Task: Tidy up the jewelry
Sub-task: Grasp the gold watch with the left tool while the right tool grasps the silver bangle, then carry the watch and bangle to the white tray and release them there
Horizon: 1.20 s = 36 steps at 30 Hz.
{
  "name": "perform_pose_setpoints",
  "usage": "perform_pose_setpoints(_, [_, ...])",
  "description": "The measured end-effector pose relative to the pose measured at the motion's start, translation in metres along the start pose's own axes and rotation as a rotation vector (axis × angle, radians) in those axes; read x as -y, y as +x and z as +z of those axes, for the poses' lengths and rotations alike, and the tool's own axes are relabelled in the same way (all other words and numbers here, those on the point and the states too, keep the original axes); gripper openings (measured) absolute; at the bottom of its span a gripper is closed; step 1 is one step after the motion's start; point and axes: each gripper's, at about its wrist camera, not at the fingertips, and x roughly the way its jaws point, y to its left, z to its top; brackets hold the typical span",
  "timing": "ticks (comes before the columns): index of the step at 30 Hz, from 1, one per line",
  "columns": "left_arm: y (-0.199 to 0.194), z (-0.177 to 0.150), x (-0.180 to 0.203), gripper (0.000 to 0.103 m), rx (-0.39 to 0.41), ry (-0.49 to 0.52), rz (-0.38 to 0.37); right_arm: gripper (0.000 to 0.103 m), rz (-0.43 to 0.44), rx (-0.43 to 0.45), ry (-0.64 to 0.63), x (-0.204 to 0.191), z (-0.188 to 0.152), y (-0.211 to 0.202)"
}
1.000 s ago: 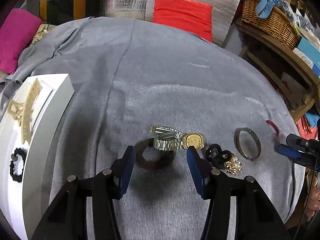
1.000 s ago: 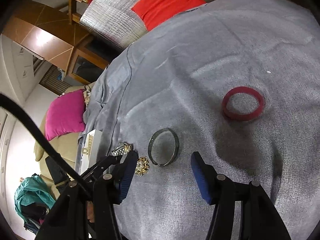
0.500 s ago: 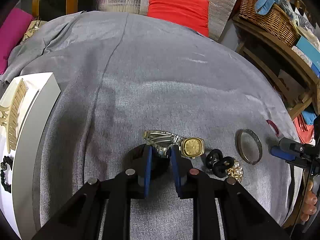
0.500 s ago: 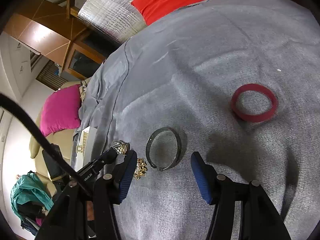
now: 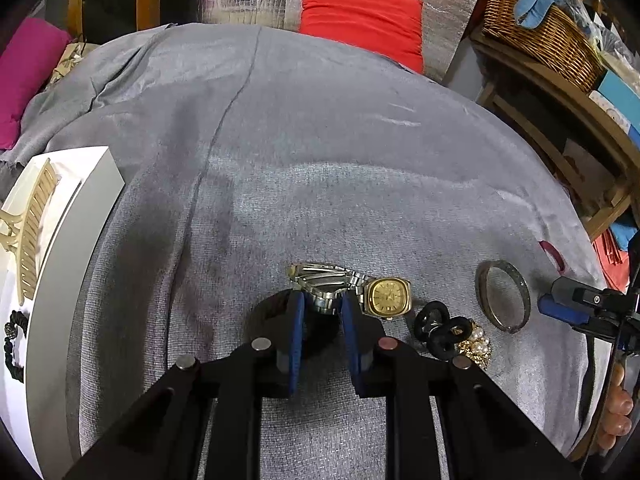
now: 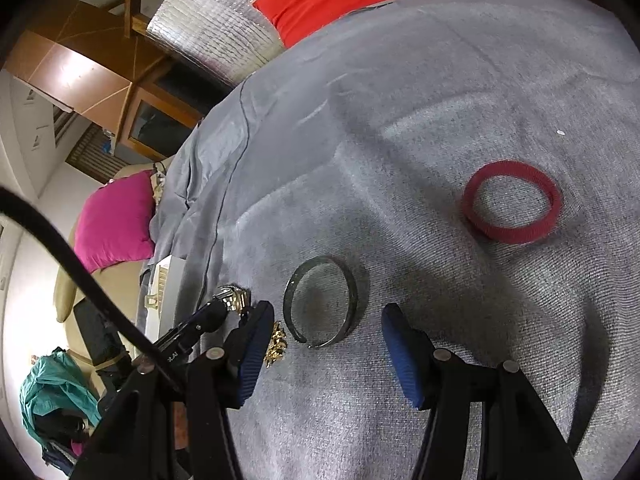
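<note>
A gold-faced watch [image 5: 389, 297] with a steel band lies on the grey cloth [image 5: 320, 140]. My left gripper [image 5: 322, 300] is shut on a fold of that band, over a dark brown hair tie [image 5: 267, 315]. To its right lie a black hair tie [image 5: 438, 326], a gold and pearl brooch [image 5: 476, 348] and a metal bangle [image 5: 503, 296]. My right gripper [image 6: 327, 312] stands open just above the bangle [image 6: 354, 296], holding nothing. A red hair tie [image 6: 512, 236] lies farther out on the right. The left gripper's fingers [image 6: 212, 314] and the watch [image 6: 234, 296] show at the left of the right wrist view.
A white box [image 5: 76, 216] at the left edge holds a beige hair claw [image 5: 36, 216] and a black beaded band [image 5: 12, 344]. A wicker basket [image 5: 540, 40] sits on a wooden shelf at the right. A red cushion [image 5: 360, 20] lies behind the cloth.
The left jaws went from wide apart to closed on the watch band, and the left gripper came a little nearer the watch. The right gripper stayed open over the bangle.
</note>
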Motion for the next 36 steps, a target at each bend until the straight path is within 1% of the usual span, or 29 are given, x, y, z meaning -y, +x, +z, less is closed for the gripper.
perform_pose_setpoints(6, [-0.006, -0.001, 0.006, 0.013, 0.031, 0.012, 0.02, 0.06, -0.011, 0.009, 0.009, 0.001, 0.001, 0.003])
perform_pose_setpoints(13, [-0.02, 0.001, 0.018, 0.013, 0.069, 0.041, -0.045, 0.06, -0.062, 0.03, -0.03, -0.01, 0.002, 0.01])
perform_pose_setpoints(14, [-0.022, 0.001, 0.019, 0.013, 0.072, 0.044, -0.052, 0.056, -0.081, 0.029, -0.047, -0.013, 0.001, 0.012])
perform_pose_setpoints(15, [-0.023, 0.001, 0.02, 0.013, 0.075, 0.048, -0.059, 0.046, -0.094, 0.029, -0.062, -0.014, 0.001, 0.014])
perform_pose_setpoints(18, [-0.026, 0.002, 0.021, 0.013, 0.078, 0.05, -0.068, 0.026, -0.17, 0.029, -0.123, -0.021, -0.002, 0.022])
perform_pose_setpoints(19, [-0.027, 0.002, 0.022, 0.013, 0.079, 0.048, -0.072, 0.023, -0.192, 0.034, -0.143, -0.024, -0.003, 0.024])
perform_pose_setpoints(21, [-0.029, 0.002, 0.02, 0.013, 0.085, 0.045, -0.081, 0.007, -0.249, 0.044, -0.194, -0.03, -0.005, 0.028])
perform_pose_setpoints(24, [-0.035, 0.003, 0.017, 0.013, 0.097, 0.035, -0.088, 0.004, -0.269, 0.056, -0.217, -0.033, -0.006, 0.029])
perform_pose_setpoints(30, [-0.047, 0.005, 0.01, 0.013, 0.123, 0.006, -0.108, 0.004, -0.243, 0.101, -0.229, -0.039, -0.005, 0.017])
perform_pose_setpoints(36, [-0.067, 0.009, 0.003, 0.013, 0.177, -0.011, -0.117, 0.004, -0.236, 0.146, -0.223, -0.044, -0.003, 0.008])
